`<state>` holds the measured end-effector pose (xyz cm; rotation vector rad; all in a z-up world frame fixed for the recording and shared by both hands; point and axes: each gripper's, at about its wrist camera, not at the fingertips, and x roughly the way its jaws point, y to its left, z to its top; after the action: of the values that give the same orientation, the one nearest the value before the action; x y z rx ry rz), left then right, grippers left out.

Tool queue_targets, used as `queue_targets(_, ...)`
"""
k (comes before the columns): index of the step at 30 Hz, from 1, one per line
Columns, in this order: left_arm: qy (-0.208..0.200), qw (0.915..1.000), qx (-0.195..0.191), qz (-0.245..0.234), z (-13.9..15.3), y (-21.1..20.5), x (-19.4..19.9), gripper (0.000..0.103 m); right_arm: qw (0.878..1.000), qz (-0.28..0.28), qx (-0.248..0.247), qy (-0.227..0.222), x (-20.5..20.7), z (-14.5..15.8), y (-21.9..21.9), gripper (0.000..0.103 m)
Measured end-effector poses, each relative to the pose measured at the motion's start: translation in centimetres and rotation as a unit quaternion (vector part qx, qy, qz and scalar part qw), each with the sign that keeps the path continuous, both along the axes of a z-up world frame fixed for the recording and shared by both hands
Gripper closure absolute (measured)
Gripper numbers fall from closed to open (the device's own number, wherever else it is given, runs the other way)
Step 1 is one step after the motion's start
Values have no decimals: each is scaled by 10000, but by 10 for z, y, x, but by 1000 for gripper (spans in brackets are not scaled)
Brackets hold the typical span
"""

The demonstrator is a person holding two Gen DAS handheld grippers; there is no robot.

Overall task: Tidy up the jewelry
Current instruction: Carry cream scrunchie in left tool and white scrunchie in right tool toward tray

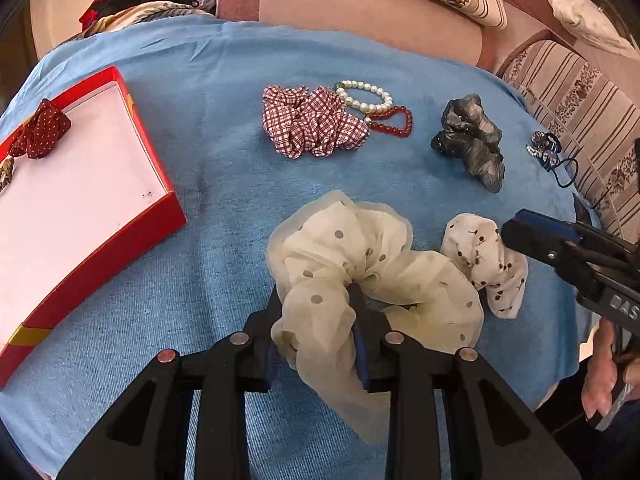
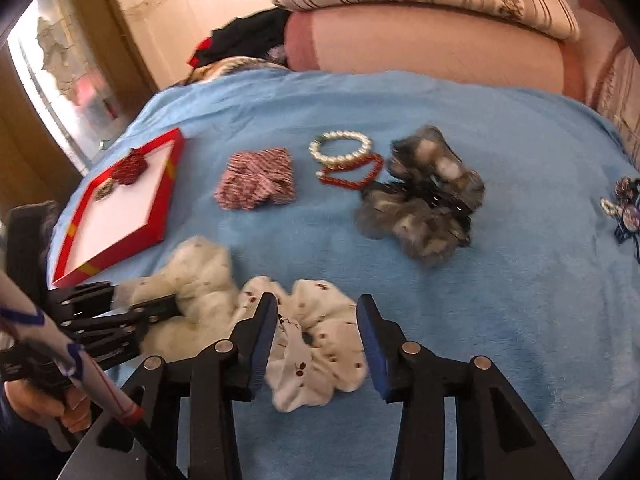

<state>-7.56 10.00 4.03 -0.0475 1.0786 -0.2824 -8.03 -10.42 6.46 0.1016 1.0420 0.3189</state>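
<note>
We log 2 scrunchies beside the red box (image 1: 160,216). Cream scrunchie (image 1: 372,264): right of box, pinched in left claw (image 1: 316,336). Cherry scrunchie (image 2: 316,344): further right, between the spread fingers of right claw (image 2: 316,340), not gripped.

Both pictures are bright, with soft daylight and only faint shadows. In the right wrist view, a window (image 2: 60,92) at the far left glows so white that it looks washed out. That view is a bit blurry, most of all on the grey scrunchie (image 2: 424,200) and the left gripper (image 2: 160,312). The left wrist view is sharper. Both pictures bend like a fishbowl, and the corners go black.
</note>
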Motion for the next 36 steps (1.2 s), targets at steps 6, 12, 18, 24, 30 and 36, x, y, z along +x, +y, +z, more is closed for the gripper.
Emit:
queue_targets(6, -58, 9999, 36, -80, 1, -5, 1, 79, 9980, 58, 32, 635, 8, -30, 2, 54)
queue_targets(12, -350, 9992, -94, -149, 16, -6, -1, 82, 9997, 126, 111, 163, 2, -8, 5, 92)
queue_targets(18, -802, 9966, -102, -127, 38, -4, -4, 82, 9987, -58, 230, -460, -1, 20, 1, 92)
queue_targets(24, -1298, 9913, 195, -61, 57, -6, -6, 82, 9973, -77, 300, -668, 0, 27, 6, 92)
queue_targets(30, -1525, 9875, 385, 113, 64, -3, -3, 82, 9964, -107, 385, -745, 0, 33, 5, 92)
queue_targets(36, -1730, 9828, 603, 217, 69, 0, -4, 82, 9958, -119, 400, -809, 3, 36, 14, 92)
